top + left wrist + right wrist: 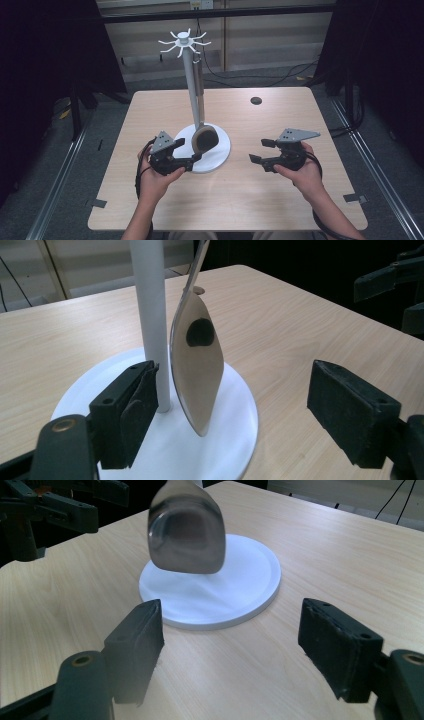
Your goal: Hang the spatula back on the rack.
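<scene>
A white utensil stand (187, 75) with hooks at its top rises from a round white base (222, 150) on the wooden table. A metal spoon (204, 138) hangs from one hook, its bowl just above the base. My left gripper (190, 150) is open at the base's left edge. In the left gripper view the spoon bowl (197, 365) hangs between the spread jaws of the left gripper (235, 407), beside the pole (150, 315). My right gripper (258, 150) is open to the right of the base, nothing in it. The right gripper view has the spoon bowl (186, 530) ahead, over the base (250, 590).
A small dark round hole (256, 100) sits in the table's far right part. The wooden table (300, 200) is bare around both hands. Cables (280, 75) lie on the floor behind the table, and dark curtains hang at both sides.
</scene>
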Demonstrator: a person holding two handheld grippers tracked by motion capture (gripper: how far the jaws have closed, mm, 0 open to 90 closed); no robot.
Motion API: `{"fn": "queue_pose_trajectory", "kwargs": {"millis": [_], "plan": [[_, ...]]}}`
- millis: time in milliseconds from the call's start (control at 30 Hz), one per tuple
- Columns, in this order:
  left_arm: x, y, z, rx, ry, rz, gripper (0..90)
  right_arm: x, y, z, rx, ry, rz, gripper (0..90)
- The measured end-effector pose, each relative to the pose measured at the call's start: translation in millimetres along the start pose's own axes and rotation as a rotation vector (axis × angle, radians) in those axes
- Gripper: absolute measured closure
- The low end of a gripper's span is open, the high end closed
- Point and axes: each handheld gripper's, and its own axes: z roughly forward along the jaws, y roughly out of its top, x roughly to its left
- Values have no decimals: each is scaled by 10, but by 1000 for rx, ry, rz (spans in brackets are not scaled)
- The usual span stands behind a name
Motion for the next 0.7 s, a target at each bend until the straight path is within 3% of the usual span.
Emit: {"fn": "queue_pose_trajectory", "kwargs": {"millis": [433,700], "plan": [[8,-154,-18,18,7,-20,184,-22,-177,0,2,4,19,252],[-5,-151,-17,17,8,-13,181,-49,-296,-15,10,1,32,227]]}}
